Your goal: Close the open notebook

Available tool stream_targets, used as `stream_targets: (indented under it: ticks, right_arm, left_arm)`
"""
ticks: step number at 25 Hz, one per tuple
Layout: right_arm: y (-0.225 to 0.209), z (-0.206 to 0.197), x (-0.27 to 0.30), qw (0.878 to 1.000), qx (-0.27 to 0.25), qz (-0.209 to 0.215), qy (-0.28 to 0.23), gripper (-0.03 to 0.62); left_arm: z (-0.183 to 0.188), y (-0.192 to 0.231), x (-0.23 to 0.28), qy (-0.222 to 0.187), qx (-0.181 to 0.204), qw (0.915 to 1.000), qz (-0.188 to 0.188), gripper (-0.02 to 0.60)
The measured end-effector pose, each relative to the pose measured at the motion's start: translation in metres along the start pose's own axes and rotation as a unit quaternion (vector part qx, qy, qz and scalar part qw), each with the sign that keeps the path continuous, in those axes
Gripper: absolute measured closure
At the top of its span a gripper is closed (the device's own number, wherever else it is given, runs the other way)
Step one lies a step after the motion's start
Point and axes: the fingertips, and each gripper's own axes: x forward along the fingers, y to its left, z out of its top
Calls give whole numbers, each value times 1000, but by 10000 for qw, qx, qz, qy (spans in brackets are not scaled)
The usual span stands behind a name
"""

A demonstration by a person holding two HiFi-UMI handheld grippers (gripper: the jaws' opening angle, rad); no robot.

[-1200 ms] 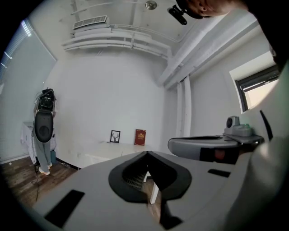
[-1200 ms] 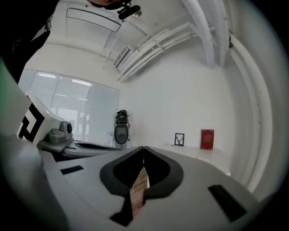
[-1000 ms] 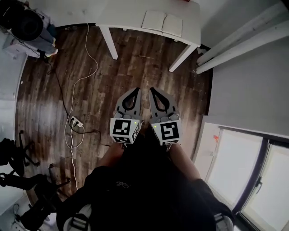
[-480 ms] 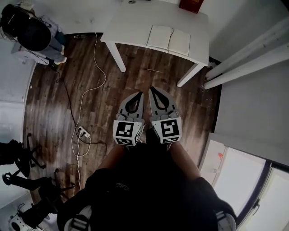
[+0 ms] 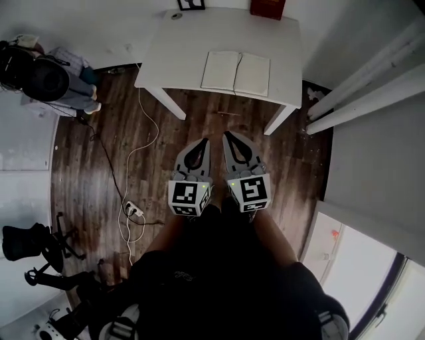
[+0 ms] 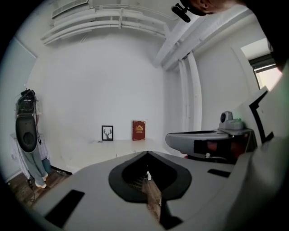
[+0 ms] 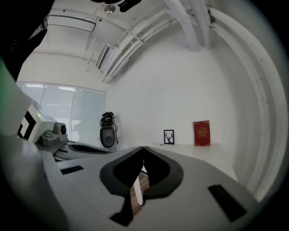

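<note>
**A:** Where is the notebook?

**B:** The notebook [image 5: 236,73] lies open and flat on the white table [image 5: 176,50], both pale pages facing up and its spine running away from the person. It sits near the table's front edge, right of the middle.

**A:** Anything else up there?

**B:** At the far edge, against the wall, a red book [image 5: 267,6] stands upright. A small framed picture [image 5: 190,4] stands to its left, apart from it. Both are well clear of the notebook.

**A:** And the grippers?

**B:** They hang side by side above the dark wood floor [image 5: 93,166], short of the table, with their tips aimed toward it. Neither touches the notebook or the table. The left gripper [image 5: 201,143] has its jaws pressed together with nothing between them, and its own view shows the tips meeting in a point. The right gripper [image 5: 228,136] is the same: jaws together, empty.

**A:** What lies around them?

**B:** A white cable [image 5: 141,99] trails over the floor from beside the table's left leg to a power strip [image 5: 135,211], left of the grippers. A black chair [image 5: 30,242] stands at the lower left. By the left wall a dark rounded device [image 5: 50,80] sits with cloth draped about it. It may be a speaker, but it shows too small to be sure.
</note>
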Motion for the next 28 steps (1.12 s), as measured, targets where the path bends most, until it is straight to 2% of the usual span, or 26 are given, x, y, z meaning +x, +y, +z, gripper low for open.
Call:
stream_targets:
  ticks: [10, 20, 28]
  right_arm:
    - [-75, -9, 3, 9984, 283, -482, 19, 571]
    - [-102, -15, 52, 9980, 152, -559, 263, 571]
    - [-116, -32, 92, 9957, 325, -643, 579, 572]
  left_arm:
    - [1, -24, 67, 259, 260, 9988, -327, 580]
    - [4, 5, 121, 346, 258, 9979, -482, 580]
    - [-2, 36, 156, 570, 161, 9967, -546, 580]
